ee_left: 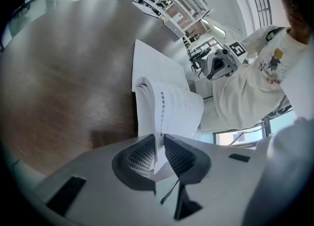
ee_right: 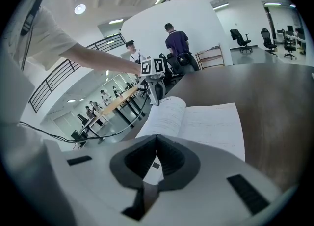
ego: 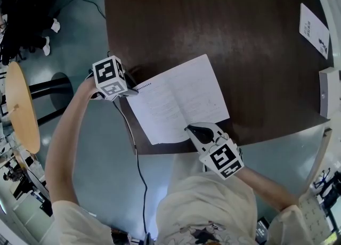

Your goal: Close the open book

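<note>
The open book [ego: 178, 97] is lying on the dark bench [ego: 240, 31], close to its near edge. A few pages [ee_left: 171, 107] at the book's left side are being pinched by the fingers of the left gripper [ee_left: 159, 144] and are being held up off the rest. The fingers of the right gripper [ee_right: 156, 139] are being pressed together, with their tips at the book's near edge.
</note>
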{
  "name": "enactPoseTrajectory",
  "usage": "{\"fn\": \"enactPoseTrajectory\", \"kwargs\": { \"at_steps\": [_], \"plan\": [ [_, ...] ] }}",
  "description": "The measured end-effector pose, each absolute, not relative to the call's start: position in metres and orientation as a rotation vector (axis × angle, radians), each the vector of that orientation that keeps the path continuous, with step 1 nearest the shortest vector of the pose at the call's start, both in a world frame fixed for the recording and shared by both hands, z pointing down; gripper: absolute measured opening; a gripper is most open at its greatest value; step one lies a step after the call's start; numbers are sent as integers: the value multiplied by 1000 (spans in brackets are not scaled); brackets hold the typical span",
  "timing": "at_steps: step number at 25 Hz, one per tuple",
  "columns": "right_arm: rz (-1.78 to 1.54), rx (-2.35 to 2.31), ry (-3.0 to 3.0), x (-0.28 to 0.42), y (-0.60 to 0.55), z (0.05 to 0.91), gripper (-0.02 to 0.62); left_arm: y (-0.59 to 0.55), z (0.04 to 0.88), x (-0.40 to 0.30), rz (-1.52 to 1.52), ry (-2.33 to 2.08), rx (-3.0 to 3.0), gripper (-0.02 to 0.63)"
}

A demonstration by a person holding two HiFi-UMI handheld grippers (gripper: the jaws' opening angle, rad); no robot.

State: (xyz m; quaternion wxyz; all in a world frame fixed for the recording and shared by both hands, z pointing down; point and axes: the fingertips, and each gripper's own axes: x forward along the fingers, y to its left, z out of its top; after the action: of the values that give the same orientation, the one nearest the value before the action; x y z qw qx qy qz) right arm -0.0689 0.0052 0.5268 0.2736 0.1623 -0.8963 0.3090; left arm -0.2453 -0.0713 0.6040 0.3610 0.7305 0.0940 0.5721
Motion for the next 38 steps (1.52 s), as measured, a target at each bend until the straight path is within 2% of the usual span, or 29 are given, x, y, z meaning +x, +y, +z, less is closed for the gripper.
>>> {"fn": "enactPoseTrajectory", "kwargs": {
  "at_steps": [21, 38],
  "plan": [
    [842, 572, -2437, -34, -8, 509, 6, -113, 556, -165, 1401, 296, 1904, 78],
    [872, 609, -2412, -18, -20, 514, 6, -148, 578, -103, 1276, 233, 1968, 98]
  ]
}}
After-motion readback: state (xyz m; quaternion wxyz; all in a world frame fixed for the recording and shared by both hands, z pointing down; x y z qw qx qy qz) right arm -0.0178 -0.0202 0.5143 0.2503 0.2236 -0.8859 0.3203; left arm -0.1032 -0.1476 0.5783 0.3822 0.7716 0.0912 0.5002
